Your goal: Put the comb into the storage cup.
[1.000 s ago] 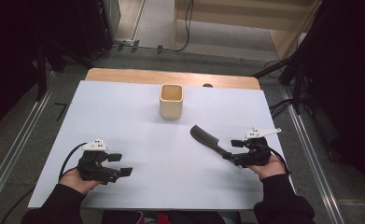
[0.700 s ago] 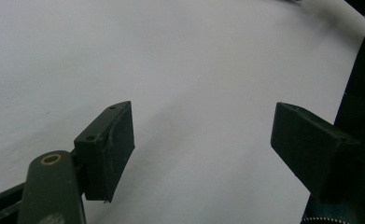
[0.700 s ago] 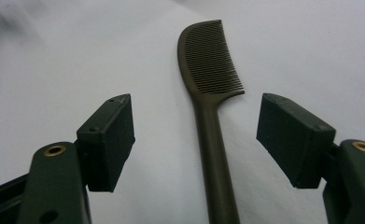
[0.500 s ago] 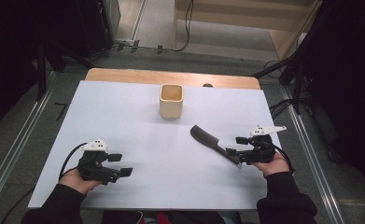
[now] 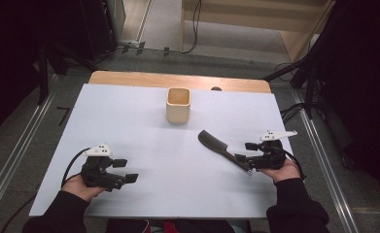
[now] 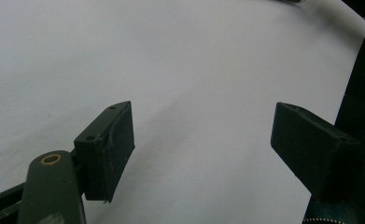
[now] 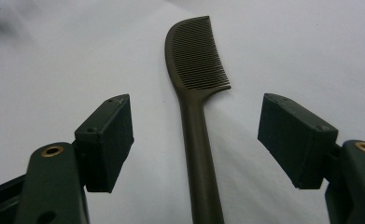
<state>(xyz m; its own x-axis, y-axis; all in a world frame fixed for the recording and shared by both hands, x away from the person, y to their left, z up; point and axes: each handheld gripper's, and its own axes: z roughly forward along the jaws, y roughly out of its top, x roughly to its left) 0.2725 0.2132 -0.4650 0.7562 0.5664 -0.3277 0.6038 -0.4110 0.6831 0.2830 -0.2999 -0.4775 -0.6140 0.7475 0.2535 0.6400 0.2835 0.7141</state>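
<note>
A dark comb (image 5: 221, 148) lies flat on the white table top (image 5: 144, 126), right of centre, its toothed head toward the far left and its handle toward the near right. My right gripper (image 5: 246, 152) is open at the handle end. In the right gripper view the comb (image 7: 196, 93) runs up between the two spread jaws, touching neither. A pale wooden square cup (image 5: 178, 104) stands upright at the middle back. My left gripper (image 5: 124, 170) rests open at the near left, and in the left gripper view nothing but bare table (image 6: 180, 70) lies between its jaws.
A wooden strip (image 5: 178, 80) borders the table's far edge. Metal rails (image 5: 17, 155) run along both sides of the table. Cables and dark equipment stand on the floor beyond. A cable (image 5: 71, 165) loops from the left gripper.
My right gripper has shifted slightly to the right and nearer along the comb's handle. The left gripper, comb and cup have stayed put.
</note>
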